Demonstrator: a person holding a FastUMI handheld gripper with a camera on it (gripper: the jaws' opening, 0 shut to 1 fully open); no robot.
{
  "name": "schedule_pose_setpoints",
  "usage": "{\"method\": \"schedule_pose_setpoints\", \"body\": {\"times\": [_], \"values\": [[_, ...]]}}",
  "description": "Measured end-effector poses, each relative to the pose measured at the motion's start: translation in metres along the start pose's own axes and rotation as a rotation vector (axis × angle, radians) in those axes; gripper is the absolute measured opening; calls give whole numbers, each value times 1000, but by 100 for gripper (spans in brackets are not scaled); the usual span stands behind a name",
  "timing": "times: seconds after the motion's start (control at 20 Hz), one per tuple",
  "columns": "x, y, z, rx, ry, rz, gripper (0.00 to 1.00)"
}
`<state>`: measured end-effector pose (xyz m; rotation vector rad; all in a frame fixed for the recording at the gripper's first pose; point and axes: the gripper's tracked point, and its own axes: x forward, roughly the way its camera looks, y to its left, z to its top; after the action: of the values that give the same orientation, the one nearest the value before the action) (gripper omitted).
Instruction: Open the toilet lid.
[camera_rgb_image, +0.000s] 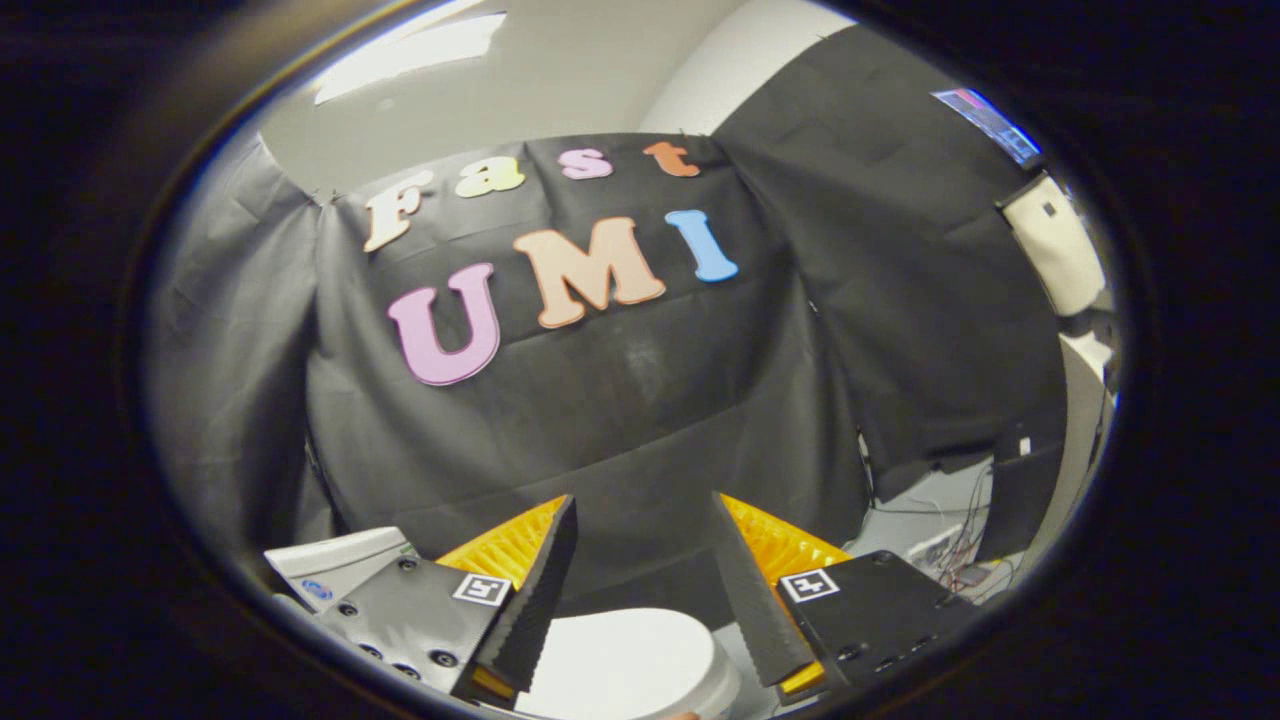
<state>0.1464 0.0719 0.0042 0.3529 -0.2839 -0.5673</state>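
A white rounded toilet lid (630, 660) lies low between and below my two fingers, its far rim curving toward the right finger. My gripper (642, 512) is open, held above the lid, with a wide gap between the fingertips and nothing in it. The fingers point toward the black cloth wall beyond. Only the far part of the lid shows; its near part is hidden below the fingers.
A white object (335, 565) with a blue mark sits left of the left finger. To the right, past the right finger, are cables and dark equipment (960, 560) on a pale surface. The black cloth wall (620, 420) stands straight ahead.
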Motion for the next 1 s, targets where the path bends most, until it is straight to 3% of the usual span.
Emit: {"method": "schedule_pose_setpoints", "body": {"times": [0.1,0.4,0.65,1.0], "values": [[-4,-4,-16,48,-14,-65,83],[-37,4,-80,296,-11,-128,82],[-59,4,-150,463,78,-208,82],[-101,-9,-230,553,223,-389,83]]}}
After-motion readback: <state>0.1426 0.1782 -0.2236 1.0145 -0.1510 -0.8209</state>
